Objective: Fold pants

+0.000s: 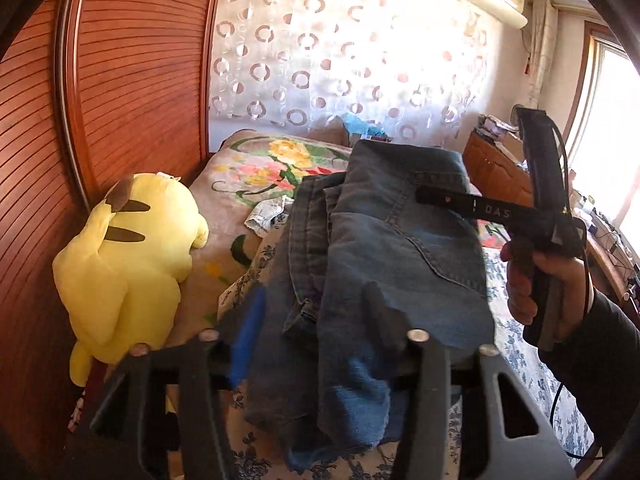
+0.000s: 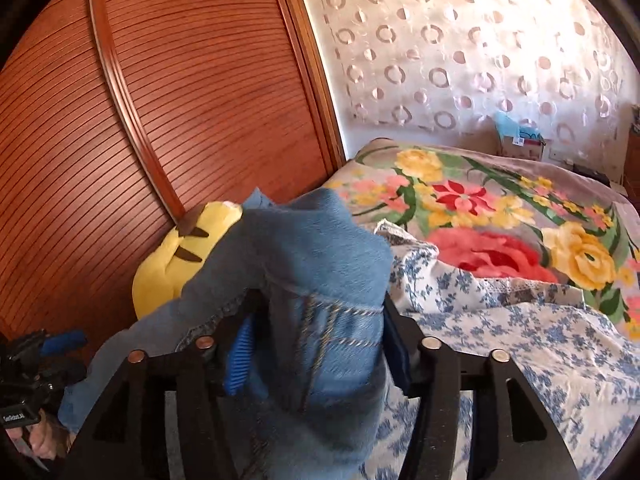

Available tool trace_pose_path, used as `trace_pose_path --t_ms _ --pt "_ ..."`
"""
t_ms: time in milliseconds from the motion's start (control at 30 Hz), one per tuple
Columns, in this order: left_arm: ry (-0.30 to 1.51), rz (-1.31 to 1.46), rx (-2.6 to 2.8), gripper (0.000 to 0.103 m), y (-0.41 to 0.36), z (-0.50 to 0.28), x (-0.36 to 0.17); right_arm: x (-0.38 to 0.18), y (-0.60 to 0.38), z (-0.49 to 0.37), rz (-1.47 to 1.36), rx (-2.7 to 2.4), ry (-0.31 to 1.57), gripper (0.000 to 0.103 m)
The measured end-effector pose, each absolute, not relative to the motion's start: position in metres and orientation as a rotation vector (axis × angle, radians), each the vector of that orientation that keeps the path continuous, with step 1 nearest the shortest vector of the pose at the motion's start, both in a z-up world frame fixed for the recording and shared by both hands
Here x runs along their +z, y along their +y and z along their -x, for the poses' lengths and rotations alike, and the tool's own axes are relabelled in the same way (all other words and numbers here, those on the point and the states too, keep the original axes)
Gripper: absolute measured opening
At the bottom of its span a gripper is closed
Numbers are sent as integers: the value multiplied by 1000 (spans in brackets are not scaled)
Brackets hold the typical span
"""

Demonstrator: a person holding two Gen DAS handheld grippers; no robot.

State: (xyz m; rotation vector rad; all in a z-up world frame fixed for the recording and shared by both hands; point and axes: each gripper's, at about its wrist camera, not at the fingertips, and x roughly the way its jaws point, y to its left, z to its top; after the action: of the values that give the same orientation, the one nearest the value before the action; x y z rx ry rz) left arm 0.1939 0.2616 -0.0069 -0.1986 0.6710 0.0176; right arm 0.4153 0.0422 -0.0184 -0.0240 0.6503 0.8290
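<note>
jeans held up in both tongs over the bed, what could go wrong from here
The jeans hang bunched between the left tongs and right tongs, so a layer could slip free, or the fold may land crooked. Lowered leftward, the denim could drape over the yellow plush toy beside it.

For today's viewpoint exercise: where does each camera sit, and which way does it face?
Left wrist: on the left gripper, facing along the bed; jeans between its fingers, right hand visible.
Right wrist: on the right gripper, facing the wardrobe and bed; jeans clamped.
Shared: jeans, plush, curtain.
</note>
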Motion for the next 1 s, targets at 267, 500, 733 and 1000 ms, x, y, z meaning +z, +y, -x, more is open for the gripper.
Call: trace_pose_path --t_ms 267,500,733,1000 --pt "705 192 15 52 249 -195 -24 -10 22 -387 34 854 703 76" --pt "722 147 43 52 252 -202 -35 -25 12 -373 -28 908 783 80" --pt "734 132 56 46 258 -212 -43 -49 10 -388 -185 902 882 80" --pt "742 131 94 29 267 -224 -43 -42 33 -384 -168 944 904 80"
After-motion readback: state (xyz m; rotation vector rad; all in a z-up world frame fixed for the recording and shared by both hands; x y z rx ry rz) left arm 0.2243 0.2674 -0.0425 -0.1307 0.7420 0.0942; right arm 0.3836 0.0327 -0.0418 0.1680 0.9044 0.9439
